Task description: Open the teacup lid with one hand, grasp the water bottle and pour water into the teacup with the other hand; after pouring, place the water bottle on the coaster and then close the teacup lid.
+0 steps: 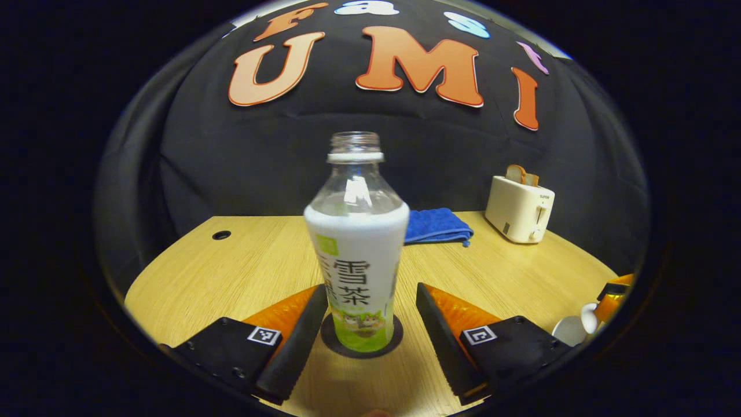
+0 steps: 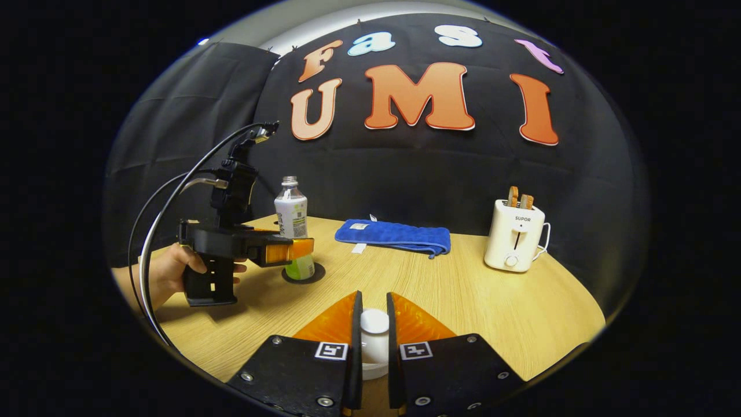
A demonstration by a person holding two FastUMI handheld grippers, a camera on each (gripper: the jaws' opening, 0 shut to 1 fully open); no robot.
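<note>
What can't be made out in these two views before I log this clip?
- Teacup: left gripper view, cut off by the image edge; its inside is hidden.
- Lid: right gripper view, its lower part is hidden between the right gripper's fingers.
- Water level in the water bottle: both views, label wraps the body.
- Coaster: mostly covered by the bottle standing on it.

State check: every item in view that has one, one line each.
water bottle: uncapped, upright, standing on the coaster
left gripper: open, fingers either side of the bottle, not touching
right gripper: shut on the teacup lid
teacup: mostly out of view, cannot tell if covered
toaster: two slices sticking up
blue towel: folded, flat on the table
</note>
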